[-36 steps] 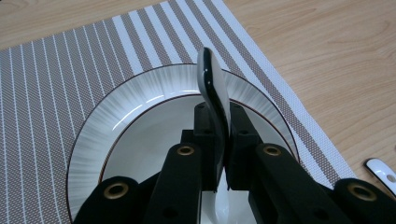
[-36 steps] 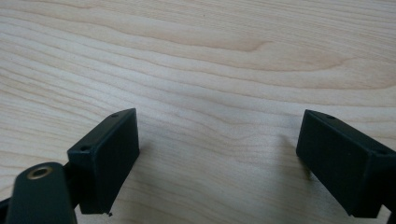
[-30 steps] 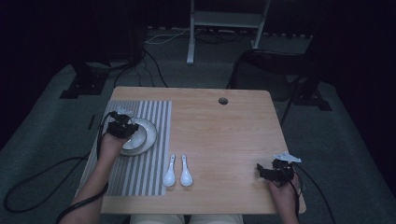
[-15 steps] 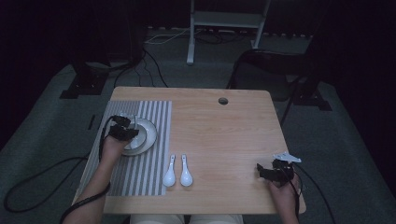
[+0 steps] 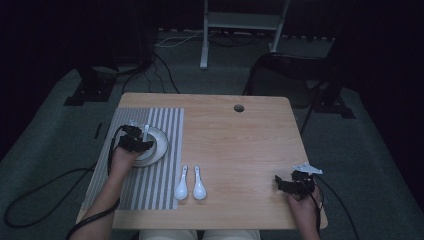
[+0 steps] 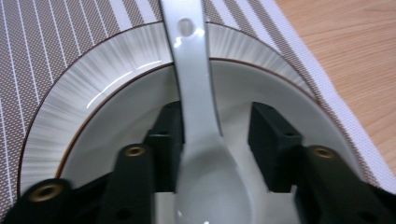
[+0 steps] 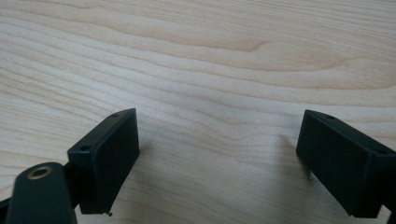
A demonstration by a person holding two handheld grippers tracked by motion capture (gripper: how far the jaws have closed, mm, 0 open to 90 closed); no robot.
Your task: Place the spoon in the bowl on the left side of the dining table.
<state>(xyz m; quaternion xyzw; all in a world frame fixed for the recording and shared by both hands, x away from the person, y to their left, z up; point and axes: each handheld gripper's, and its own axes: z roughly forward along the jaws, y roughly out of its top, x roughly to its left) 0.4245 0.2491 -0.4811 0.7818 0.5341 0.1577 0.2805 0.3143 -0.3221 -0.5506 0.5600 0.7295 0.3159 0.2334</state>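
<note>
A white bowl with a ribbed rim sits on the striped placemat. A white ceramic spoon lies in it, handle over the far rim. My left gripper hovers low over the bowl, open. The spoon's neck lies between the jaws: the left jaw touches it and the right jaw stands clear. My right gripper rests near the table's front right corner, open over bare wood with nothing between its jaws.
Two more white spoons lie side by side on the wooden table, just right of the placemat. A round cable hole is at the far edge. Cables trail off both sides.
My left gripper has shifted slightly toward the person and to the right over the bowl. The right gripper has stayed put.
</note>
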